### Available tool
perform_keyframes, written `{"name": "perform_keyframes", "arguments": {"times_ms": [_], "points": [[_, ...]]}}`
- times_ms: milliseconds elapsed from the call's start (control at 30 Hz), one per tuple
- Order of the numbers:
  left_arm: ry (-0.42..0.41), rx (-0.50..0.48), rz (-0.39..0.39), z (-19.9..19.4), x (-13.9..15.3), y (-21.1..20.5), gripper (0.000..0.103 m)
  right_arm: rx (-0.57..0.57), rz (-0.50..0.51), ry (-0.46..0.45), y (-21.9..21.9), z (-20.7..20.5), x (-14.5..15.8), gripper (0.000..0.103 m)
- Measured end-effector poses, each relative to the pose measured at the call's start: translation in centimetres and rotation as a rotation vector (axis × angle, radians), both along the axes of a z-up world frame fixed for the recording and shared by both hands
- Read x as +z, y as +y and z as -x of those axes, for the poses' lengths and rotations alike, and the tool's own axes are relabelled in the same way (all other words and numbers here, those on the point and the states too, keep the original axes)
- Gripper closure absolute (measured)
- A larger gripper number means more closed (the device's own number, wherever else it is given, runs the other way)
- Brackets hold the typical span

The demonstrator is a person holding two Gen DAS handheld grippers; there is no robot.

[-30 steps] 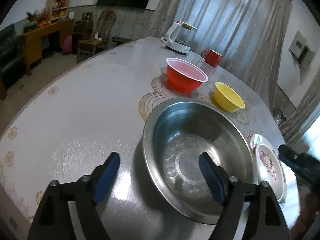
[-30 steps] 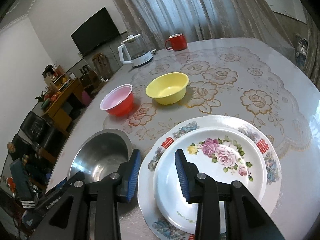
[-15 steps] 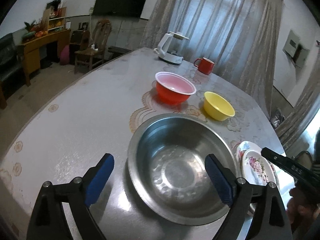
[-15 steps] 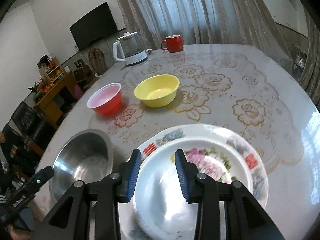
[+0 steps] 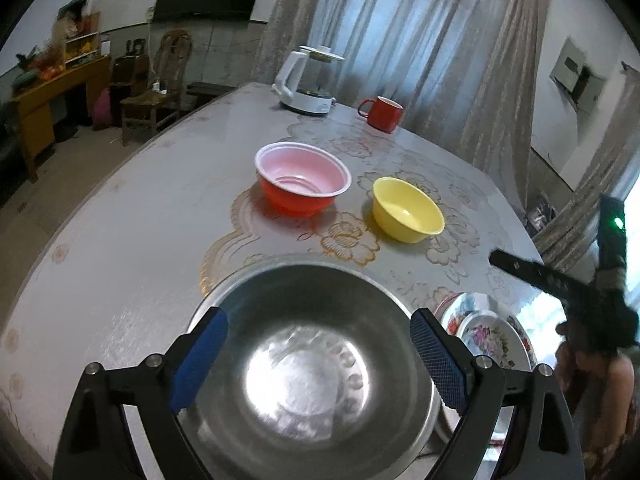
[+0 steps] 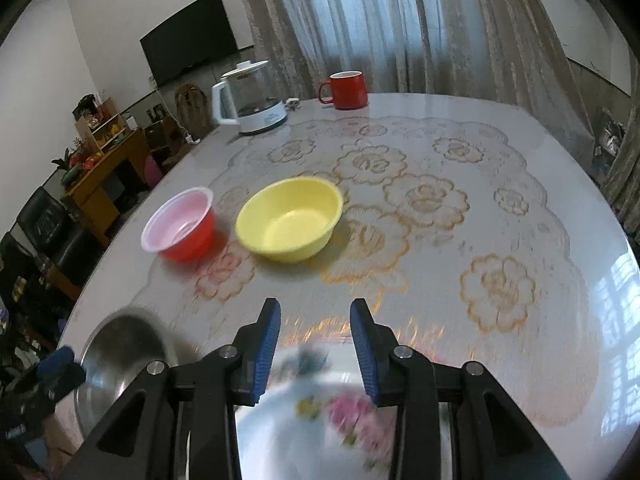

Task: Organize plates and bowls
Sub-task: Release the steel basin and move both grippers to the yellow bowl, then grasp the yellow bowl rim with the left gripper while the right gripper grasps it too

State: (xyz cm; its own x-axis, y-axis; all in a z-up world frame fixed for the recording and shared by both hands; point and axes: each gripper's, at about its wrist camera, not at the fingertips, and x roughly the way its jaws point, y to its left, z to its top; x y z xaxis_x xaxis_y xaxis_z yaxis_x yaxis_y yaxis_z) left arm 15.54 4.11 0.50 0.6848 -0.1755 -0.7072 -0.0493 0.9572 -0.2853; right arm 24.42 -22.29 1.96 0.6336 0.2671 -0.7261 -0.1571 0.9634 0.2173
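A wide steel bowl (image 5: 304, 380) sits on the table close below my left gripper (image 5: 319, 318). Its jaws are open wide, one pad over each side of the bowl, touching nothing. Beyond stand a red bowl (image 5: 302, 184) with a white rim and a yellow bowl (image 5: 408, 210). A flowered plate (image 5: 488, 336) lies on a larger plate (image 5: 452, 312) to the bowl's right. In the right wrist view my right gripper (image 6: 316, 312) hangs over the blurred flowered plate (image 6: 320, 420), its jaws a little apart and empty. The yellow bowl (image 6: 290, 220), the red bowl (image 6: 180, 232) and the steel bowl (image 6: 120, 352) also show there.
A white kettle (image 5: 308, 84) and a red mug (image 5: 382, 114) stand at the table's far side by the curtain. The table (image 6: 500, 208) has a flower-pattern cloth under glass. A person (image 5: 592, 360) is at the right edge, holding the right gripper.
My left jaws have widened and lifted off the steel bowl's rim. Both grippers have moved forward: the red and yellow bowls look nearer, the plates and steel bowl have slid down the views.
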Motion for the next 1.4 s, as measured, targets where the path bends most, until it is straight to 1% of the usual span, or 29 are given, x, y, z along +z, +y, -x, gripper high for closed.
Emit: {"name": "perform_keyframes", "arguments": {"times_ms": [33, 133, 267, 333, 400, 433, 467, 533, 633, 667, 733, 767, 800, 833, 900, 1000, 1067, 1167, 1233, 1300, 1367, 1400], "points": [[0.006, -0.004, -0.002, -0.5, 0.1, -0.2, 0.010, -0.004, -0.004, 0.006, -0.2, -0.8, 0.0, 0.067], [0.023, -0.030, -0.005, -2.0, 0.5, -1.1, 0.010, -0.023, -0.065, 0.060, -1.1, -4.2, -0.5, 0.067], [0.029, -0.070, -0.048, -4.6, 1.5, -2.6, 0.010, -0.050, -0.153, 0.154, -1.6, -9.1, -2.0, 0.067], [0.034, -0.089, -0.079, -6.2, 1.9, -3.4, 0.010, -0.049, -0.175, 0.190, -1.4, -10.9, -2.8, 0.067], [0.050, -0.121, -0.085, -7.7, 2.0, -4.0, 0.010, -0.068, -0.182, 0.230, -1.2, -12.5, -3.8, 0.067], [0.068, -0.123, -0.088, -8.7, 1.9, -4.2, 0.011, -0.071, -0.195, 0.244, -1.3, -12.9, -4.2, 0.068], [0.084, -0.126, -0.081, -9.8, 1.8, -4.4, 0.011, -0.066, -0.207, 0.259, -1.2, -13.4, -4.6, 0.072], [0.107, -0.125, -0.074, -11.2, 1.6, -4.6, 0.012, -0.060, -0.191, 0.285, -0.9, -14.1, -5.4, 0.076], [0.104, -0.136, -0.101, -12.8, 1.7, -5.2, 0.013, -0.041, -0.209, 0.294, -1.0, -14.3, -6.0, 0.080], [0.105, -0.140, -0.114, -13.5, 1.6, -5.6, 0.016, -0.034, -0.202, 0.293, -1.0, -14.3, -6.0, 0.082], [0.116, -0.158, -0.133, -14.7, 1.2, -6.2, 0.022, -0.022, -0.186, 0.286, -1.0, -14.2, -6.0, 0.082], [0.130, -0.168, -0.148, -15.6, 0.8, -6.7, 0.028, -0.023, -0.187, 0.286, -1.2, -14.1, -6.1, 0.082], [0.140, -0.174, -0.161, -16.2, 0.6, -7.0, 0.032, -0.028, -0.194, 0.290, -1.4, -14.1, -6.2, 0.082], [0.159, -0.189, -0.173, -17.0, 0.0, -7.6, 0.033, -0.029, -0.203, 0.291, -1.7, -13.9, -6.3, 0.082], [0.183, -0.202, -0.189, -18.2, -0.7, -8.5, 0.042, -0.026, -0.215, 0.293, -2.1, -13.9, -6.6, 0.082], [0.227, -0.219, -0.189, -19.9, -2.1, -9.7, 0.044, -0.022, -0.218, 0.296, -2.3, -13.9, -6.9, 0.085], [0.245, -0.198, -0.218, -20.6, -2.6, -10.2, 0.044, -0.017, -0.228, 0.299, -2.5, -14.1, -7.1, 0.085], [0.252, -0.204, -0.231, -21.2, -3.0, -10.8, 0.048, 0.000, -0.227, 0.295, -2.5, -13.9, -7.0, 0.085], [0.251, -0.208, -0.236, -21.5, -3.3, -10.9, 0.054, 0.003, -0.240, 0.302, -2.6, -13.8, -7.2, 0.085], [0.255, -0.216, -0.237, -21.6, -3.5, -11.1, 0.069, 0.002, -0.271, 0.316, -2.8, -13.9, -7.5, 0.085], [0.254, -0.230, -0.238, -21.6, -3.6, -11.4, 0.077, 0.010, -0.289, 0.325, -2.8, -13.9, -7.8, 0.085], [0.241, -0.243, -0.250, -21.6, -3.7, -11.7, 0.080, 0.016, -0.280, 0.316, -2.7, -13.9, -7.7, 0.086]]}}
